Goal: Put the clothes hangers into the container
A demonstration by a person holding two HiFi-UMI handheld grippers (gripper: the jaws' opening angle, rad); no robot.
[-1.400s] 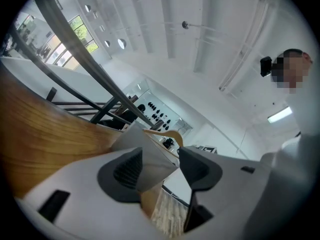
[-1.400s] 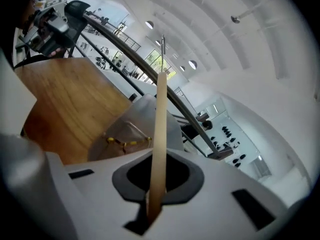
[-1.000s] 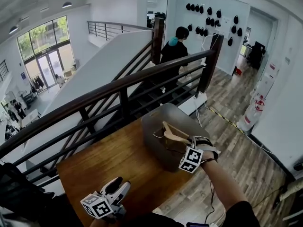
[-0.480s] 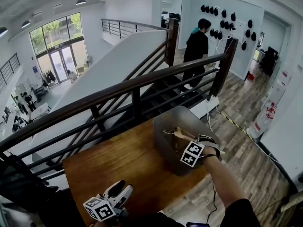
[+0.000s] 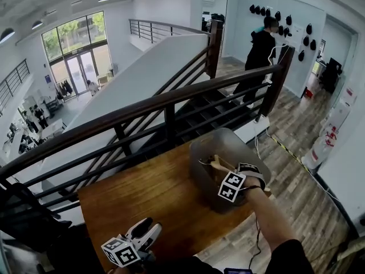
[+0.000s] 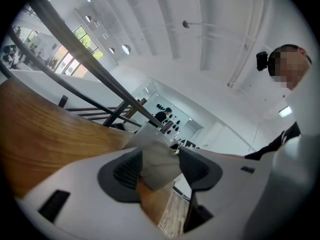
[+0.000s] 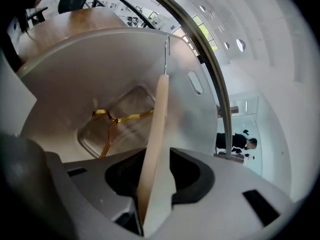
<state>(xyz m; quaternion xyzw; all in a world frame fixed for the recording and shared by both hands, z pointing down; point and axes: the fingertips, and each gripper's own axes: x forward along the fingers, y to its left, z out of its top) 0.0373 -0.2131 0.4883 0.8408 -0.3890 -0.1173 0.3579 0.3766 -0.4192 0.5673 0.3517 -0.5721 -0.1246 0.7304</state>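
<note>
With my right gripper (image 7: 156, 178) dipped inside the container (image 5: 201, 156), its jaws just opening off the wooden hanger (image 7: 159, 109) standing between them, I widen fully, then withdraw straight without snagging it; my left gripper (image 6: 159, 165) hangs wide, empty.

1. Left hand-held gripper (image 5: 148, 228), at the near edge of the worktop (image 5: 148, 198): white-and-grey moulded shell, dark ribbed pads (image 6: 127, 166), and a cube (image 5: 121, 251) of black-and-white square markers.
2. Right hand-held gripper (image 5: 221, 169), at the worktop's right end: the same pale shell, a matching marker cube (image 5: 231, 186), and a black strap (image 5: 251, 169).
3. Right arm, off the worktop: dark sleeve (image 5: 291, 258), with a thin dark cable (image 5: 255, 238) beneath.
</note>
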